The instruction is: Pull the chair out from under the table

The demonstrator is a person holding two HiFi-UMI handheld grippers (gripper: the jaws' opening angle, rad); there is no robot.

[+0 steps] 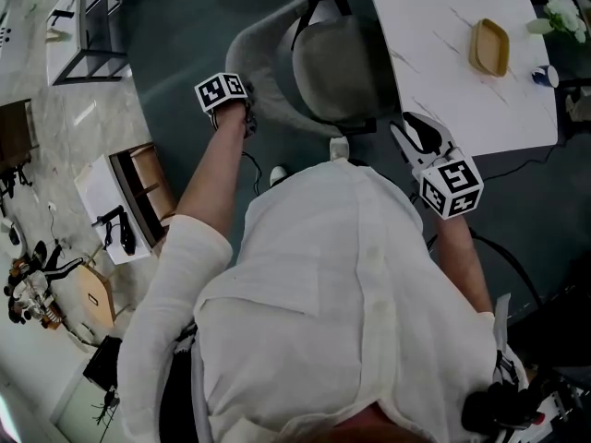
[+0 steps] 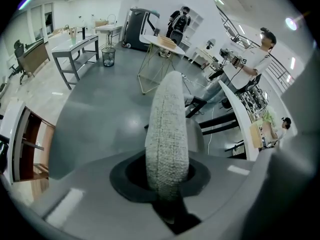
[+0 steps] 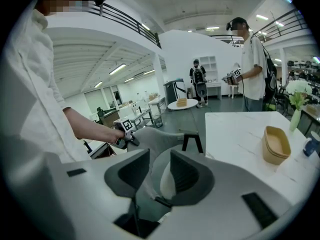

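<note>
grey fabric shell chair (image 1: pixel 314 72) on black legs sits at the upper centre of the head view. its seat is pushed partly under the left edge of the white marble-look table (image 1: pixel 434 63), and its curved back faces the person. the left gripper (image 1: pixel 247 120) is clamped on the chair's back rim at centre left. in the left gripper view the chair (image 2: pixel 167 129) runs up edge-on between the two pads, which press on it. the right gripper (image 1: pixel 413 133) hovers by the table's lower left corner, jaws apart and holding nothing.

an oval wooden tray (image 1: pixel 489 47), a white flower bunch (image 1: pixel 561 12) and a small blue cup (image 1: pixel 545 76) sit on the table at the upper right, well apart from the chair. the person's white-shirted body (image 1: pixel 342 293) fills the lower middle, right behind the chair. a low white cabinet with wooden drawers (image 1: pixel 125 201) stands at the left. a black cable (image 1: pixel 503 258) trails over the floor at the right. bare dark grey floor (image 1: pixel 175 53) lies open to the chair's left.
</note>
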